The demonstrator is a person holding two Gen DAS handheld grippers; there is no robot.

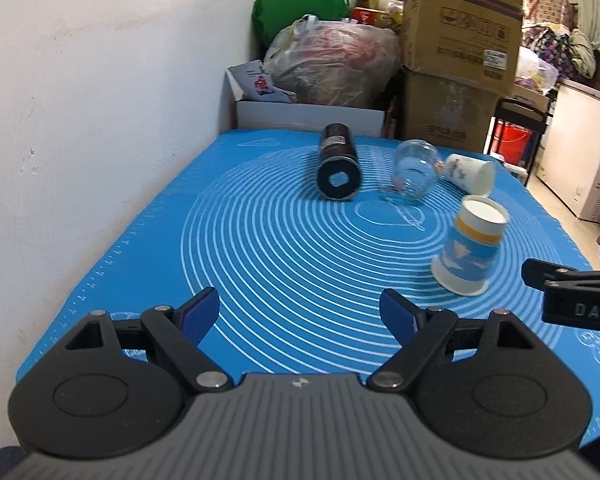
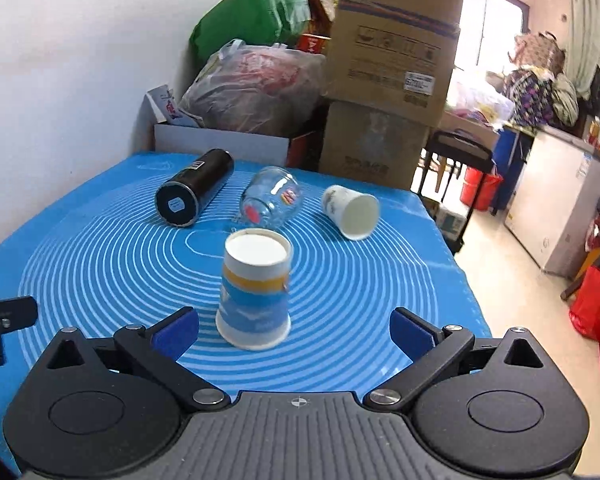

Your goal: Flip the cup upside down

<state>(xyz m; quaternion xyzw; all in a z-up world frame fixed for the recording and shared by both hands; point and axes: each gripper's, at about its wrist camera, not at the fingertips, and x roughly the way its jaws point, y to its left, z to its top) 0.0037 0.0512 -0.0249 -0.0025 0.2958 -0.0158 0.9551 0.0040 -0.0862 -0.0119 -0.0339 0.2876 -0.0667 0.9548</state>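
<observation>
The right gripper [image 2: 294, 330] hangs wide open and empty just short of the blue paper cup [image 2: 255, 292], which already stands mouth-down on the blue mat [image 2: 100, 264]. The left gripper [image 1: 300, 312] is open too (nothing held). That cup looks finished; likely next comes the white cup [image 2: 352, 211] lying sideways, calling for a side grasp.

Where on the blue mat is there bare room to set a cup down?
Bare mat runs along the wall side, left of the black bottle, and in front of the left gripper. Crowded: far right, around the glass jar, white cup and blue paper cup.
</observation>
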